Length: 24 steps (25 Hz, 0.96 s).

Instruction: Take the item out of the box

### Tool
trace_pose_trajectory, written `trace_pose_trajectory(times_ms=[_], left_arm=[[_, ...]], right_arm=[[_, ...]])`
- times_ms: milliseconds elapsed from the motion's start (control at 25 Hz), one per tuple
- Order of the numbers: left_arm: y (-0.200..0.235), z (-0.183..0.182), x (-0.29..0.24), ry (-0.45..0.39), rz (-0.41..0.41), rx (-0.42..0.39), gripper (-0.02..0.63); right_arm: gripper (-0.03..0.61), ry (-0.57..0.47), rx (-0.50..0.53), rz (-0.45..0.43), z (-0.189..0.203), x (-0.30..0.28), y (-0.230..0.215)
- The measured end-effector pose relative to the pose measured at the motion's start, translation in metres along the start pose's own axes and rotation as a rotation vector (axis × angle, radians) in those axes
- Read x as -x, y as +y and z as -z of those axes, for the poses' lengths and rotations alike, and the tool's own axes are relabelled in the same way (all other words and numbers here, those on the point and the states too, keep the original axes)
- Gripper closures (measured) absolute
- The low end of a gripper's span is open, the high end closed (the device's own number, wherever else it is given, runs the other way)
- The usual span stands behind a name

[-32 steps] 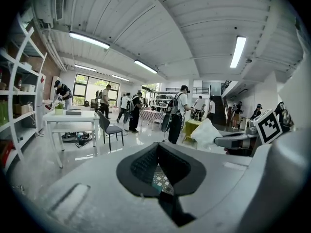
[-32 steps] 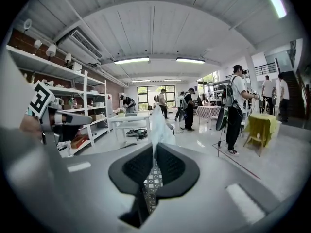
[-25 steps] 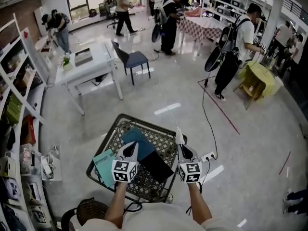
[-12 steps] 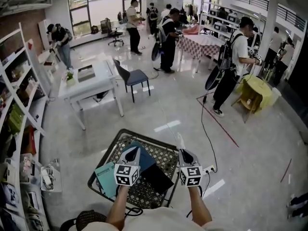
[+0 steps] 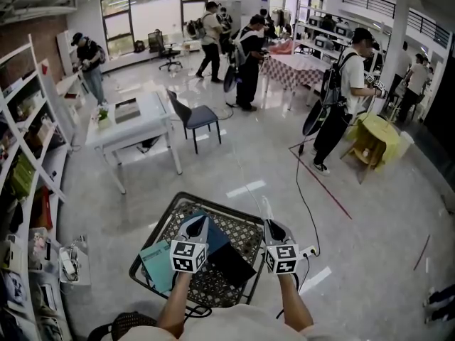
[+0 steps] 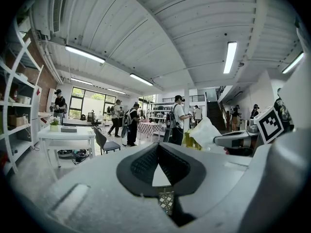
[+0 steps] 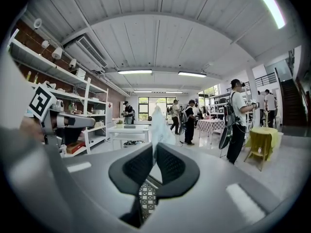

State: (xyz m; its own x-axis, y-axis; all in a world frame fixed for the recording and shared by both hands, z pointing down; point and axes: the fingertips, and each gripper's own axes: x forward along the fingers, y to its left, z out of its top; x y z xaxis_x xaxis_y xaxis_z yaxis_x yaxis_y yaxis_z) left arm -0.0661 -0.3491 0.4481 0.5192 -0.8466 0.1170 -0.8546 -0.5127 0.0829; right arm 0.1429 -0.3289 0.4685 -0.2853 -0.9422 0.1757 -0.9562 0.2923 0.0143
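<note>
Head view: left gripper (image 5: 199, 221) and right gripper (image 5: 269, 223) side by side over mesh table (image 5: 245, 227), teal box (image 5: 152, 256) on it.
Left gripper view: jaws together, nothing between.
Right gripper view: jaws pinching white bag (image 7: 158, 124), well clear of box.

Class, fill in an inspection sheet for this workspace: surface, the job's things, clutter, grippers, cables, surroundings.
Surface: black mesh table on a glossy grey floor.
Job's things: dark blue box on the mesh, with a black flat piece against it; a thin white plastic piece is held up above the table.
Clutter: teal flat box at the table's left edge.
Grippers: left gripper shut, nothing seen in it; right gripper shut on the white plastic piece.
Cables: black cable across the floor; white power strip beside the table.
Surroundings: shelves at left, white table, chair, several people standing.
</note>
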Motion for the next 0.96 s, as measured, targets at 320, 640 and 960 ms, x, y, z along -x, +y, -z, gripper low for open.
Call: trace_pose_trajectory(times_ms=[320,640,960], left_arm=[[0.0,-0.0001,0.0013,-0.003,-0.001,0.0,0.607],[-0.0005,-0.0007,0.0035,-0.004,-0.004,0.0,0.607],[0.0011,0.0018,-0.0035,-0.002,-0.009,-0.003,0.607]], right_arm=[[0.566,0.004,-0.009,0.003,0.0043,0.0007,0.0004],[0.566,0.005,-0.012,0.003,0.0038,0.0031,0.0026],[0.566,0.007,-0.012,-0.008,0.0088,-0.0054,0.0019]])
